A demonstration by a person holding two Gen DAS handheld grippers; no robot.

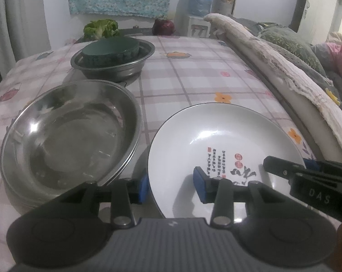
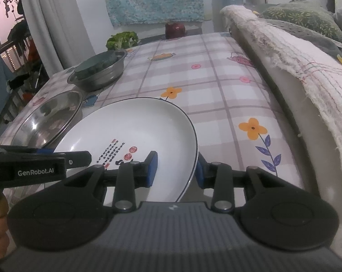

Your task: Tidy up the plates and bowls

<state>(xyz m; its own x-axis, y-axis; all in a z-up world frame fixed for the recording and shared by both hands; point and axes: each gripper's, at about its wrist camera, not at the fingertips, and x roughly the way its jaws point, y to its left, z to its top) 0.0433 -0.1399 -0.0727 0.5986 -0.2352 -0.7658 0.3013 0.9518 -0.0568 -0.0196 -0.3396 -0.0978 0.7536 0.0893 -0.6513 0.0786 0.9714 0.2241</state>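
Because a wide, shallow plate tips under a one-sided pinch, the left claw and the right claw straddle opposite rim edges of the white ceramic plate; whether the pads press cannot be told. It sits on the checked surface, just beside stacked steel basins. Glazed white, dark-rimmed, it bears black calligraphy and red seals.
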